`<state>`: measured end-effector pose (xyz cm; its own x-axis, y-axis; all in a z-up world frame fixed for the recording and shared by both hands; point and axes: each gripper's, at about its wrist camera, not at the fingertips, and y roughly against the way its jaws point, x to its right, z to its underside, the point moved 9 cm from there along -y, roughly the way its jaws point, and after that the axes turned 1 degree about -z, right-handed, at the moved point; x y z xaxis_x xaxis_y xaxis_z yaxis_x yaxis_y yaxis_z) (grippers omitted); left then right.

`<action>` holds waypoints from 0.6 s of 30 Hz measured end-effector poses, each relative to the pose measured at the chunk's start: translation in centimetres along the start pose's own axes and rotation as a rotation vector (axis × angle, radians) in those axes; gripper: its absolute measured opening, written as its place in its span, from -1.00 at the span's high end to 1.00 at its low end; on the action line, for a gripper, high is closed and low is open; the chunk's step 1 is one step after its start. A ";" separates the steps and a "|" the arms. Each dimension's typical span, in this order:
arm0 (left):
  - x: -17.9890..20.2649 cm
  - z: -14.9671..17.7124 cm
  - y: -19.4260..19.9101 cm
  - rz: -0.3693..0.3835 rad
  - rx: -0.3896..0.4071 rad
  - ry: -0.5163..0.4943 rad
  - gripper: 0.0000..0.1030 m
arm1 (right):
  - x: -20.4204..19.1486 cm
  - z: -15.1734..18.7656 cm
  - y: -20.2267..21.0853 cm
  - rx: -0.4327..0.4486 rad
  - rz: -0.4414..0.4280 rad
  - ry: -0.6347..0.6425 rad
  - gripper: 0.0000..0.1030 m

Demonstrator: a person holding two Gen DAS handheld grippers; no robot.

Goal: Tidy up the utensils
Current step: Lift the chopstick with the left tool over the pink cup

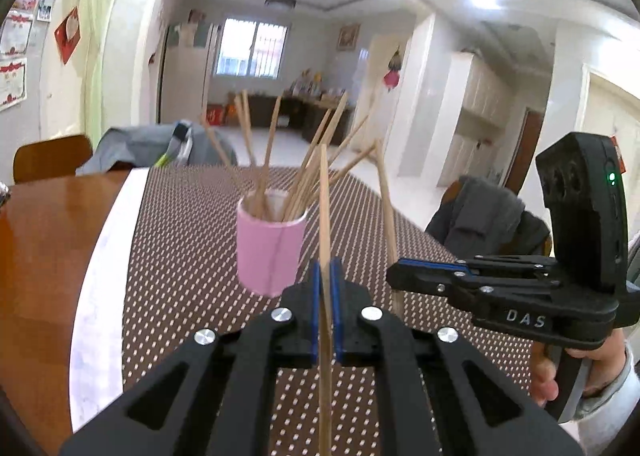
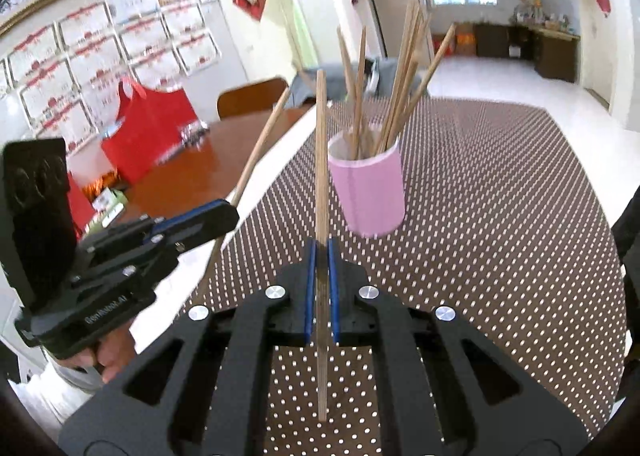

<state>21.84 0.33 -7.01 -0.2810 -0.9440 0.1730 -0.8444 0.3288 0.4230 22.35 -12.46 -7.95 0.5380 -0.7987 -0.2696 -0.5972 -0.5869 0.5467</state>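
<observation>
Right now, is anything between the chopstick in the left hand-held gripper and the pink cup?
Nothing on the dotted mat lies between them. The left hand-held gripper is shut on its chopstick, just short of the pink cup. Only the chopsticks in the cup, fanned across its mouth, crowd the opening.

The right claw (image 1: 394,276) body reads "DAS"; the left claw (image 2: 228,216) body seemingly reads "GenRobot.AI", blurred.
</observation>
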 end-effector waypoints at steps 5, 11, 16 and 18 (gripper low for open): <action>1.3 -1.7 0.1 -0.004 0.084 -0.046 0.89 | -0.4 -2.4 0.8 0.082 -0.005 -0.006 0.87; 1.8 -3.7 -0.8 -0.010 0.129 -0.061 0.89 | -1.3 -4.8 1.0 0.170 0.012 0.002 0.87; 1.5 -5.8 -1.3 -0.009 0.188 -0.058 0.89 | -1.5 -7.0 1.7 0.260 0.026 0.016 0.87; 1.2 -6.7 -1.2 -0.007 0.223 -0.054 0.89 | -1.5 -8.0 1.9 0.293 0.030 0.015 0.87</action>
<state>25.60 -1.03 -1.37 -0.2938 -0.9482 0.1207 -0.9246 0.3140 0.2158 25.18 -11.35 -0.15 0.5253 -0.8152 -0.2438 -0.7580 -0.5785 0.3012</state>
